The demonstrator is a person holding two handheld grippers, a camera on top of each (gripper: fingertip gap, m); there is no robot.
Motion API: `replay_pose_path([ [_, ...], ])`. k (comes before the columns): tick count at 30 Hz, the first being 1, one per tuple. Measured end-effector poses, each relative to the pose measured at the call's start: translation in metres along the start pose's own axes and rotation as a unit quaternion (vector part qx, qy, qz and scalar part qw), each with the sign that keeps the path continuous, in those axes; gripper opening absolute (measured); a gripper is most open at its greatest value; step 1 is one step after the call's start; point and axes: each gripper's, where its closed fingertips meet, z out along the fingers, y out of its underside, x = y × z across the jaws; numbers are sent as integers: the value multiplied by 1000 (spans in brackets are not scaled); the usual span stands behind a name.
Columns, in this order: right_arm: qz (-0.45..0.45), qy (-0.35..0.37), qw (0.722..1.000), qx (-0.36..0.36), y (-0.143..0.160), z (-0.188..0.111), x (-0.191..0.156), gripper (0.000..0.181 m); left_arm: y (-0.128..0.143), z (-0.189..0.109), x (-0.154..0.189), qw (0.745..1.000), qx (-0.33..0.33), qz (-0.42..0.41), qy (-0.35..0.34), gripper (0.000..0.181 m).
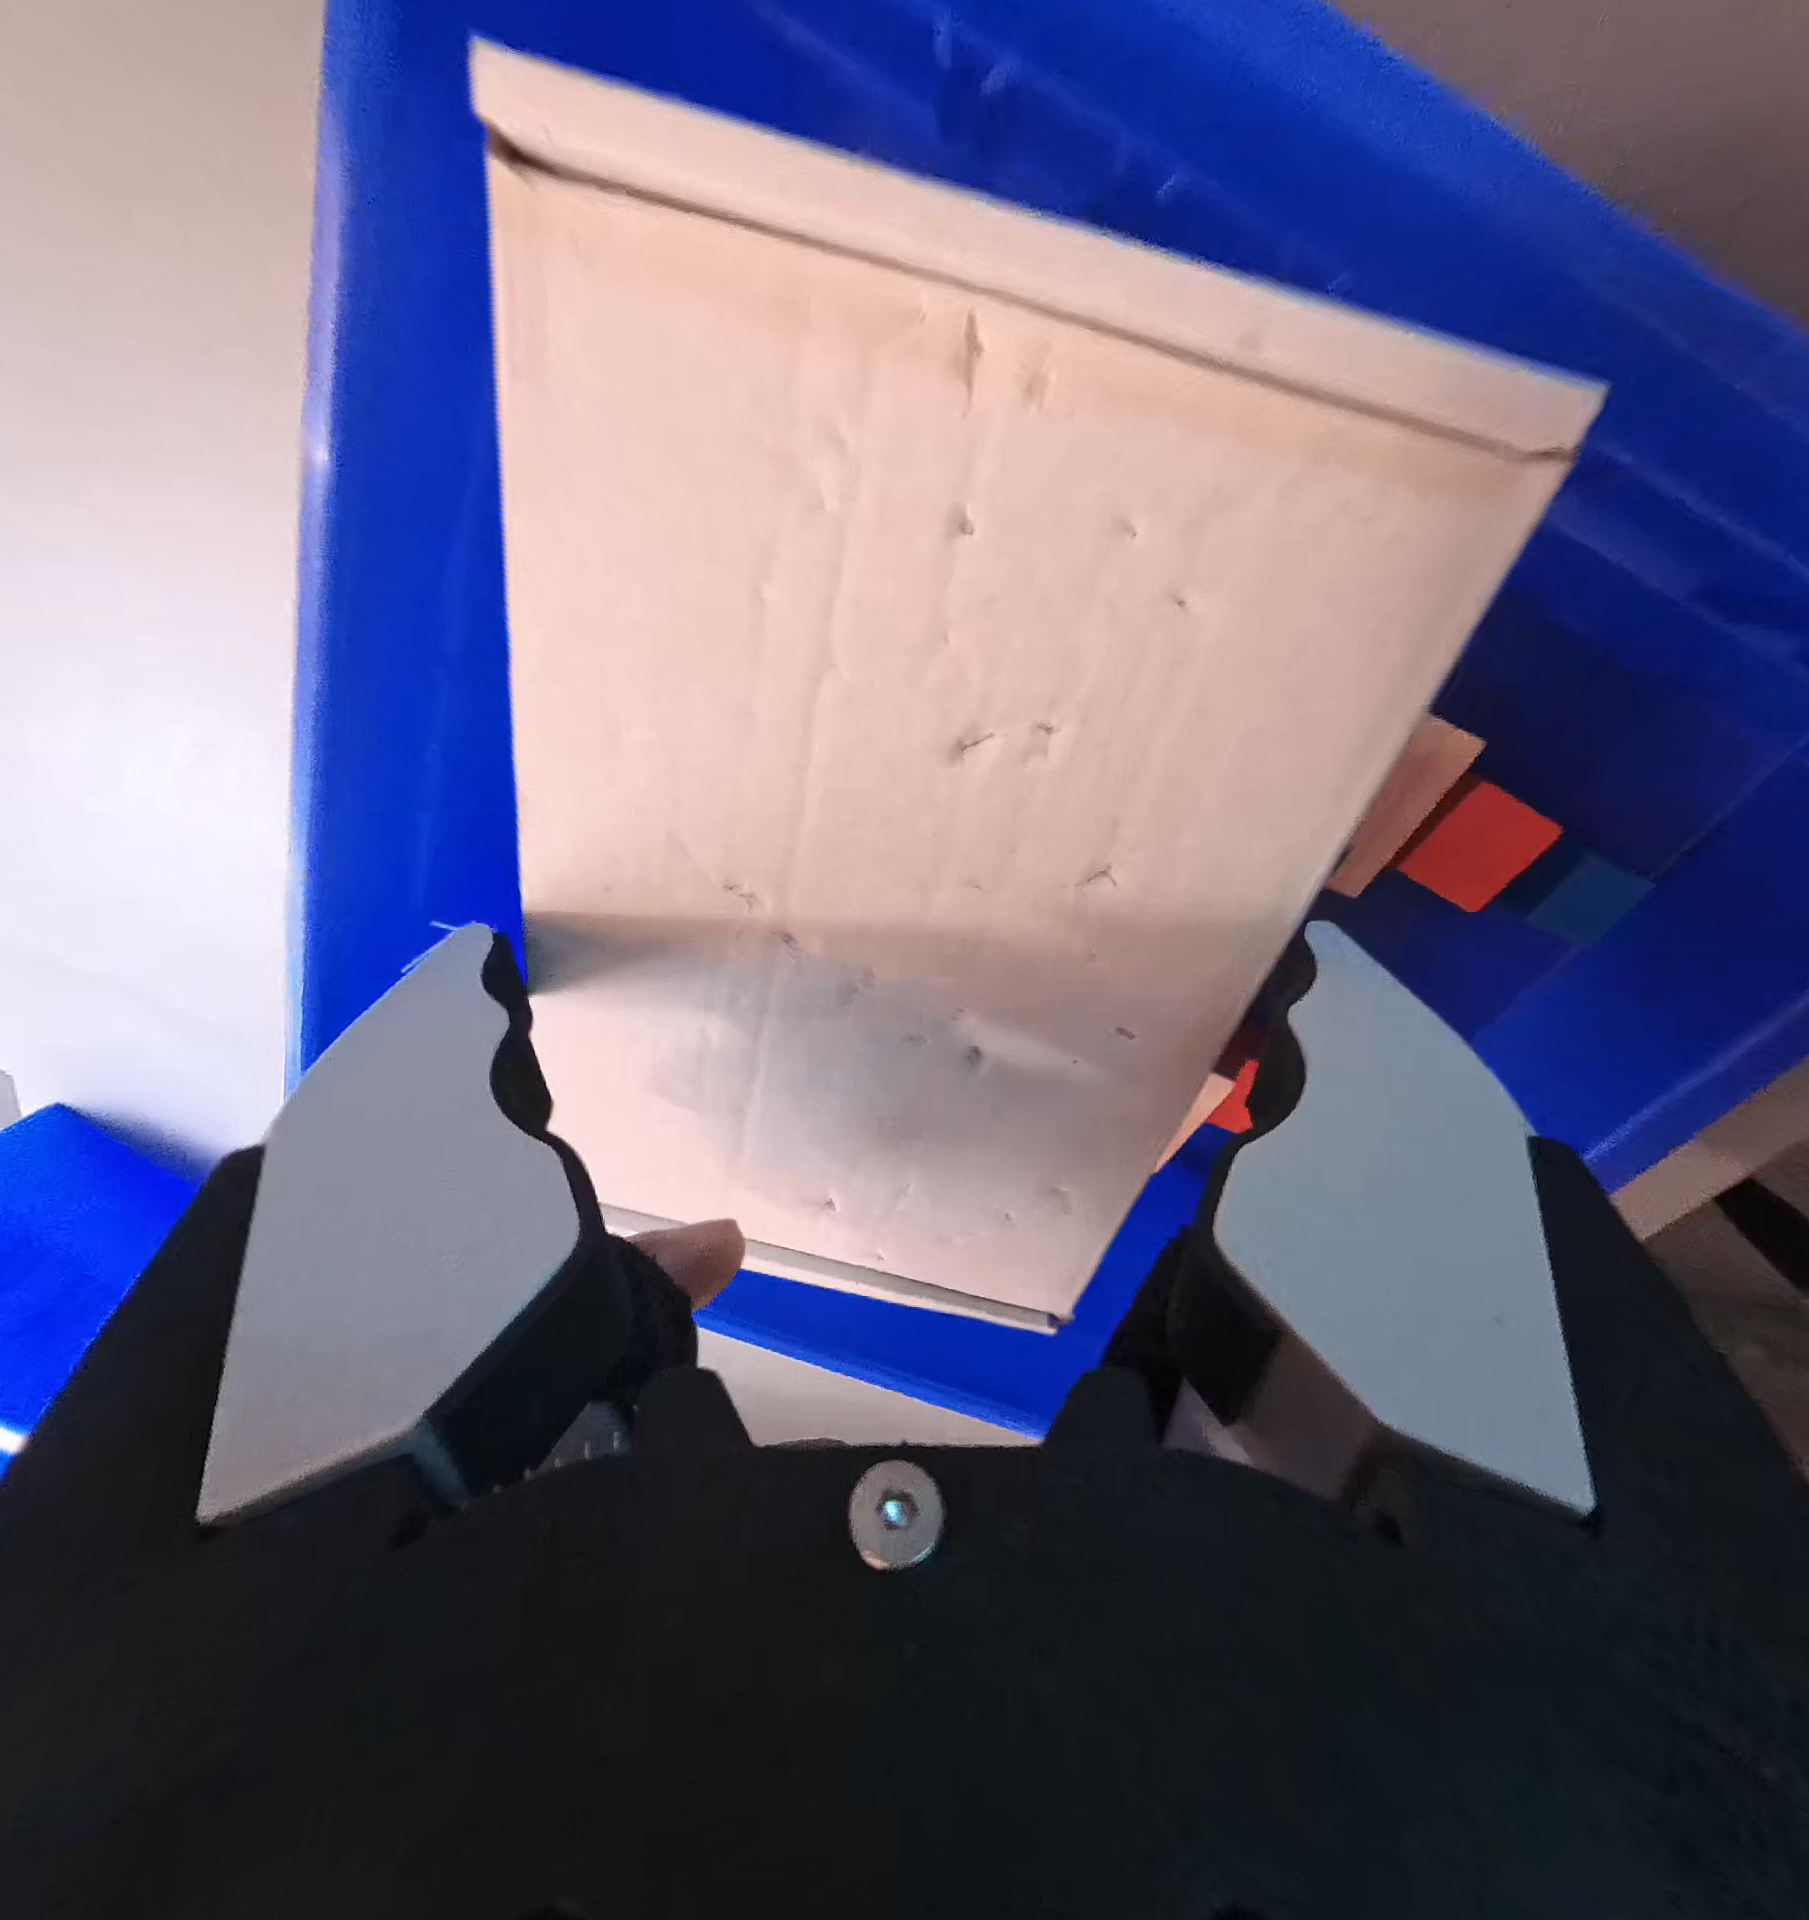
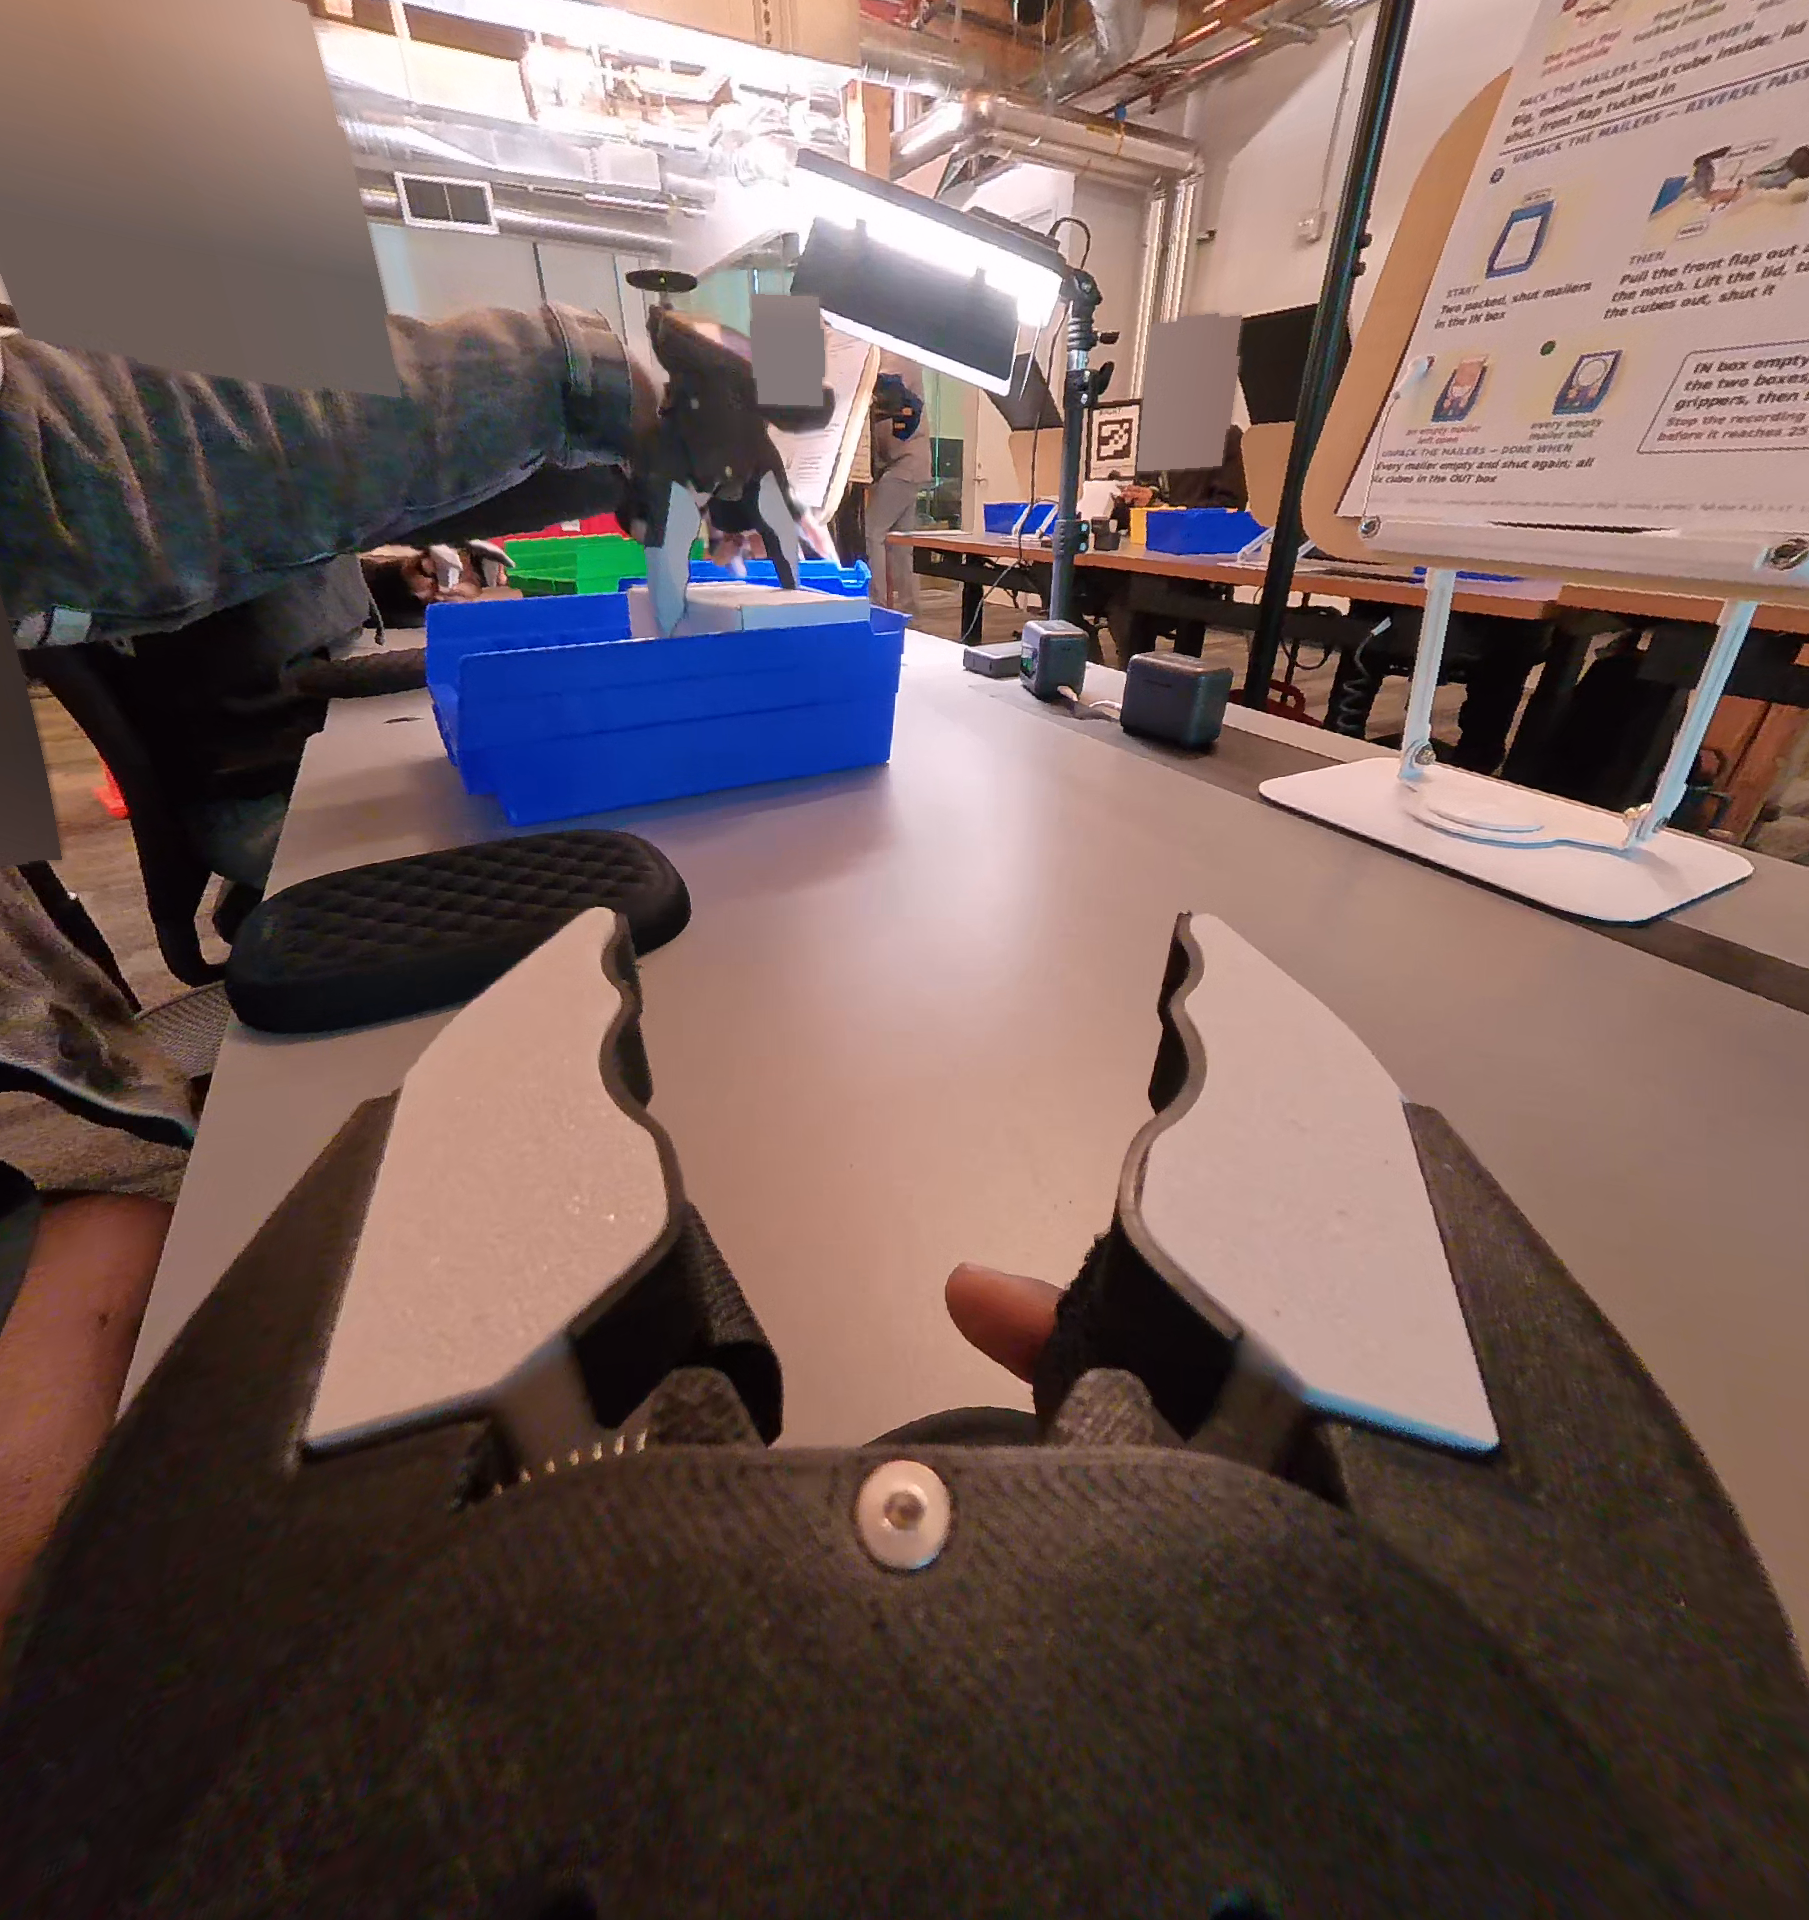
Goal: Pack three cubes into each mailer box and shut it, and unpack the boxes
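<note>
A white mailer box (image 1: 931,571), shut, lies in a blue bin (image 1: 401,520). My left gripper (image 1: 900,935) is open just above the box's near end, with a finger at each side of it. Red (image 1: 1476,844), blue (image 1: 1596,899) and tan (image 1: 1440,769) cubes lie in the bin to the right of the box. The right wrist view shows the left gripper (image 2: 723,603) pointing down at the box (image 2: 775,608) in the bin (image 2: 671,717). My right gripper (image 2: 900,956) is open and empty, low over the grey table (image 2: 931,935).
A second blue bin (image 1: 38,1247) sits at the lower left. A black padded armrest (image 2: 453,925) lies at the table's left edge. An instruction board on a white stand (image 2: 1502,831) is at the right. Small dark boxes (image 2: 1175,696) and a lamp stand (image 2: 1071,468) are behind. There is about 50 cm between the tips of the two grippers. The black padded armrest (image 2: 453,925) is about 25 cm from my right fingertips.
</note>
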Motion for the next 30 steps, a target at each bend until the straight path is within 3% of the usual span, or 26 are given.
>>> replay_pose_path([
  [3, -2, -1, 1000, -1, 0, 0, 0, 95, 7, 11, 0, 999, -33, 10, -5, 141],
  [14, -3, -3, 1000, -1, 0, 0, -1, 94, 7, 9, 0, 999, -31, 6, -5, 137],
  [22, -3, -3, 1000, -3, 1, 1, -1, 93, 12, -44, -6, 996, -14, 8, -84, 135],
  [26, -5, -3, 1000, -5, 1, 1, -2, 93, -14, -85, 1, 991, 12, 33, -132, 135],
  [30, -7, -3, 1000, -6, 2, 1, -2, 93, -65, -110, 26, 982, 20, 93, -162, 135],
])
